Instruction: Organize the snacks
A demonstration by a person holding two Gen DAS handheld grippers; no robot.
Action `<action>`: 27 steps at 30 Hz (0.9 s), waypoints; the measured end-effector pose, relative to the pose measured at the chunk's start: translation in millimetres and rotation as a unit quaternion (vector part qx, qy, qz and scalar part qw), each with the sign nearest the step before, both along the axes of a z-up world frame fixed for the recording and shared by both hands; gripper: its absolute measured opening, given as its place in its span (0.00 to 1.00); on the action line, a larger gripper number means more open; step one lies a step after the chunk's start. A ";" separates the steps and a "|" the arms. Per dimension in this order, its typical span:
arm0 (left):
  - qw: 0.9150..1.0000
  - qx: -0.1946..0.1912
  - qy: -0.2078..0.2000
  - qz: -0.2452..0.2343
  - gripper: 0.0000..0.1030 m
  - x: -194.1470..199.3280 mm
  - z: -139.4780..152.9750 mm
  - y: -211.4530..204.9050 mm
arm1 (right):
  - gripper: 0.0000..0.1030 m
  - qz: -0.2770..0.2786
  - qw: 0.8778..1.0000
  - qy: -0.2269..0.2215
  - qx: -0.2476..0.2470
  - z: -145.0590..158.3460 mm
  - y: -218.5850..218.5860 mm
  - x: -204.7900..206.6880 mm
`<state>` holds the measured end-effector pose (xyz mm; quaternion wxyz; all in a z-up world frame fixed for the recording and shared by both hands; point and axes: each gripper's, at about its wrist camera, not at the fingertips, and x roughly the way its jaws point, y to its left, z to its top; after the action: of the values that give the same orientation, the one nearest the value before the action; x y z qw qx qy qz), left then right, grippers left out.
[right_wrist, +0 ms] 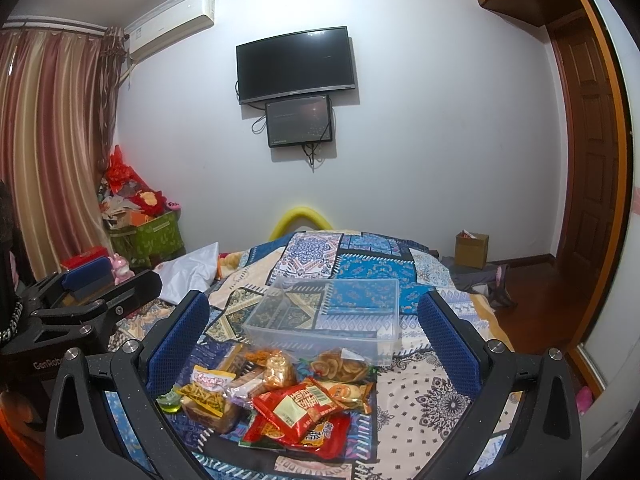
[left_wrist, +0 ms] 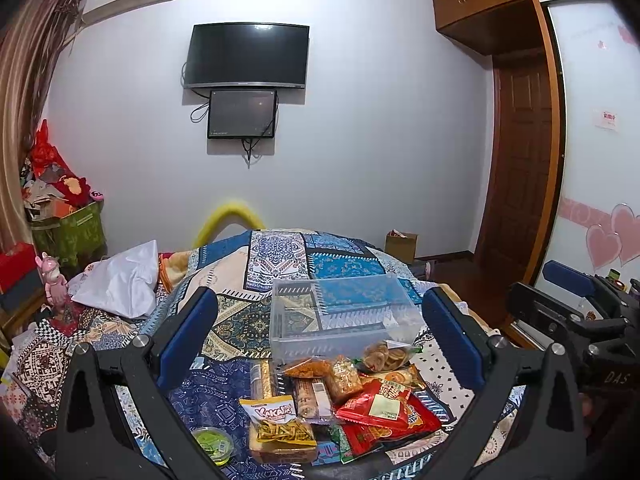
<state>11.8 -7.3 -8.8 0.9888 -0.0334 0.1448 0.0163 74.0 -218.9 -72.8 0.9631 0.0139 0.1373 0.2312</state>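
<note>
A pile of snack packets lies on a patchwork bed cover: red packets (left_wrist: 384, 412) (right_wrist: 296, 412), a Kakari stick-snack bag (left_wrist: 280, 424) (right_wrist: 208, 390), a bag of round crackers (left_wrist: 386, 354) (right_wrist: 340, 366) and a small green jelly cup (left_wrist: 213, 445) (right_wrist: 170, 402). An empty clear plastic box (left_wrist: 340, 316) (right_wrist: 324, 316) stands just behind the pile. My left gripper (left_wrist: 320, 336) is open and empty, above the near side of the pile. My right gripper (right_wrist: 316, 336) is open and empty, beside it on the right.
A white pillow (left_wrist: 120, 280) and a pink toy (left_wrist: 54, 284) lie at the bed's left. A green storage bin (left_wrist: 68, 232) full of items stands by the curtain. A cardboard box (right_wrist: 472, 250) sits on the floor by the wooden door (right_wrist: 580, 160).
</note>
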 end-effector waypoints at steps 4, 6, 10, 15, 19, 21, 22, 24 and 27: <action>1.000 0.000 0.000 0.001 1.00 -0.1 -0.3 -0.5 | 1.00 0.000 1.000 0.000 0.000 0.0 -0.3 0.3; 1.000 0.000 0.000 0.001 1.00 -0.1 -0.4 -0.5 | 1.00 0.000 1.000 0.000 0.001 -0.2 -0.2 0.3; 1.000 0.006 0.000 0.005 1.00 0.5 -1.4 2.0 | 1.00 0.001 1.000 0.006 -0.001 -1.3 0.5 2.7; 1.000 0.004 0.016 0.008 1.00 3.6 -11.5 13.6 | 1.00 0.002 1.000 0.024 -0.011 -8.4 4.1 8.3; 0.999 -0.006 0.041 0.014 1.00 9.5 -24.2 27.9 | 1.00 0.002 0.999 0.044 -0.024 -20.7 7.9 14.6; 0.998 -0.007 0.047 0.029 1.00 10.3 -33.2 37.5 | 1.00 0.001 0.998 0.057 -0.029 -27.1 8.7 18.2; 0.998 -0.004 0.051 0.035 1.00 10.9 -37.0 41.8 | 1.00 0.001 0.998 0.062 -0.033 -30.0 8.9 20.2; 0.997 0.000 0.068 0.047 0.89 13.9 -46.0 51.3 | 1.00 -0.002 0.996 0.073 -0.043 -37.3 9.9 23.8; 0.993 -0.014 0.104 0.059 0.81 21.3 -62.9 70.2 | 1.00 -0.005 0.994 0.094 -0.046 -47.6 8.6 30.6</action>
<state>33.1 63.0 -71.7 0.9651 -0.0540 0.2449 0.0762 104.6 -210.4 -120.4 0.9466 -0.0078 0.2377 0.2175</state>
